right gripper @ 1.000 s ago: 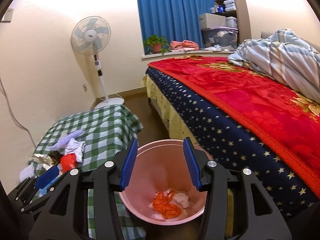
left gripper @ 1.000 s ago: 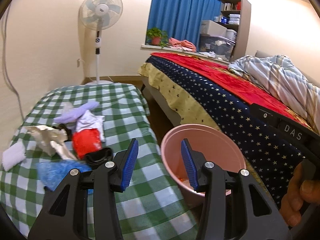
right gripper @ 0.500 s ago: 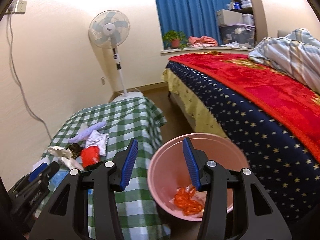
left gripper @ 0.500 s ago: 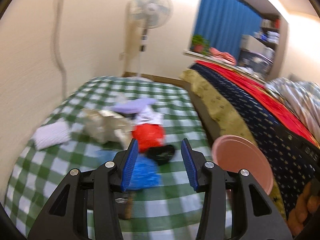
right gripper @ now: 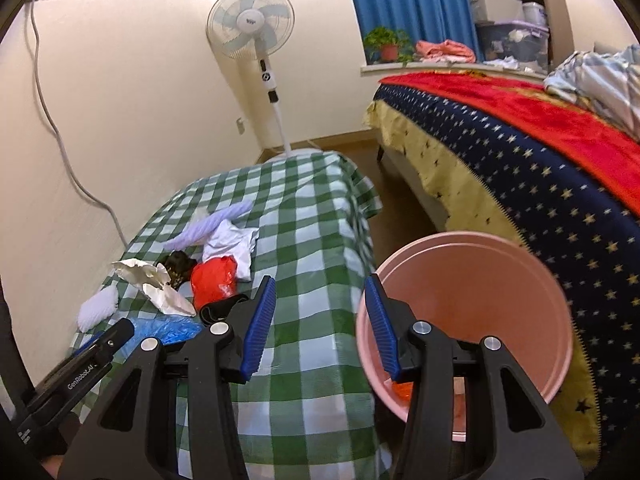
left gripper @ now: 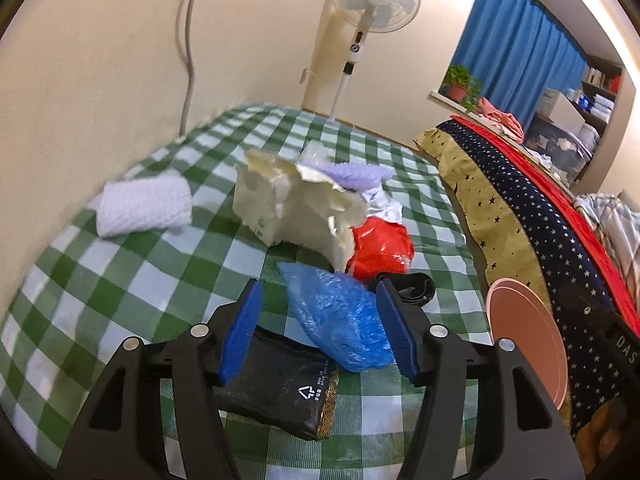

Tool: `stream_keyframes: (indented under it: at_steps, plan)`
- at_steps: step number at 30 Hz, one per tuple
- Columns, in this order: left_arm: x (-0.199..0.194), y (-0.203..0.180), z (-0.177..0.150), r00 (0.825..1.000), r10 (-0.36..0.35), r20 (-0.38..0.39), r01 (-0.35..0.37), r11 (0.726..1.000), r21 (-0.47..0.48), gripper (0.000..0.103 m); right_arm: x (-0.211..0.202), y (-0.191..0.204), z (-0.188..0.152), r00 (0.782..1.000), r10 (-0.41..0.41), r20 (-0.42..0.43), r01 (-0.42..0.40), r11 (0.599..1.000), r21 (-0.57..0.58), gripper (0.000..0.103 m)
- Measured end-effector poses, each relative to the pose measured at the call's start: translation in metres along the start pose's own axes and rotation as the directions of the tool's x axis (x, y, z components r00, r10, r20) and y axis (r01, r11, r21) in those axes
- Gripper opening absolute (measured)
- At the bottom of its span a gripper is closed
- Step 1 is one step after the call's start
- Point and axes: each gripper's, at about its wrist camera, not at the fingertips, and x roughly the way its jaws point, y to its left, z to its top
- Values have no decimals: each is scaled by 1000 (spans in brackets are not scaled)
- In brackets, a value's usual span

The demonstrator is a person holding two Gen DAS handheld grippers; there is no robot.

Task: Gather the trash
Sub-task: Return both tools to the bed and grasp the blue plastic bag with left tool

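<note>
Swinging from the pink bin (left gripper: 528,344) to the litter, the left hand-held gripper (left gripper: 318,332) hovered with jaws opening, empty, over a blue plastic bag (left gripper: 340,320) on the checked tabletop (left gripper: 120,272). The right hand-held gripper (right gripper: 320,320) stood released, the bin at its three o'clock, awaiting the next piece.

Green-checked cloth (left gripper: 132,280), pink bucket (right gripper: 500,280), blue bag (left gripper: 340,320)

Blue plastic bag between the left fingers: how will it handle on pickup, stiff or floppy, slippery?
The blue plastic bag looks thin and crumpled, so probably floppy and light; it should collapse under the left gripper, whose jaws are opening around it. Its glossy film may slip. It overlaps the black packet, which might get dragged along.
</note>
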Motion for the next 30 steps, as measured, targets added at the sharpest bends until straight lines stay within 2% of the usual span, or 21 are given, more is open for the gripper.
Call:
stream_keyframes:
  at_steps: [9, 12, 13, 14, 16, 22, 30]
  plan:
    - [22, 2, -7, 998, -20, -66, 20, 1000, 6, 56, 34, 18, -7, 996, 62, -67, -63, 998, -9, 47]
    - [26, 1, -6, 996, -34, -79, 36, 999, 27, 29, 47, 25, -10, 992, 84, -96, -86, 996, -9, 47]
    - [27, 0, -6, 996, -42, -80, 45, 999, 30, 14, 52, 28, -12, 990, 93, -105, -94, 996, -6, 47]
    - [26, -1, -4, 996, -45, -79, 47, 998, 35, 4, 54, 29, -12, 989, 99, -110, -100, 995, -5, 47]
    - [24, -3, -1, 997, -41, -64, 45, 998, 54, 2, 62, 33, -13, 986, 113, -124, -114, 993, -2, 47]
    - [10, -3, 9, 1000, 25, 17, -27, 997, 76, 2, 82, 43, -18, 975, 143, -171, -144, 990, 6, 47]
    - [11, 3, 14, 999, 45, 26, -47, 996, 73, 2, 104, 55, -20, 963, 171, -210, -171, 985, 21, 47]
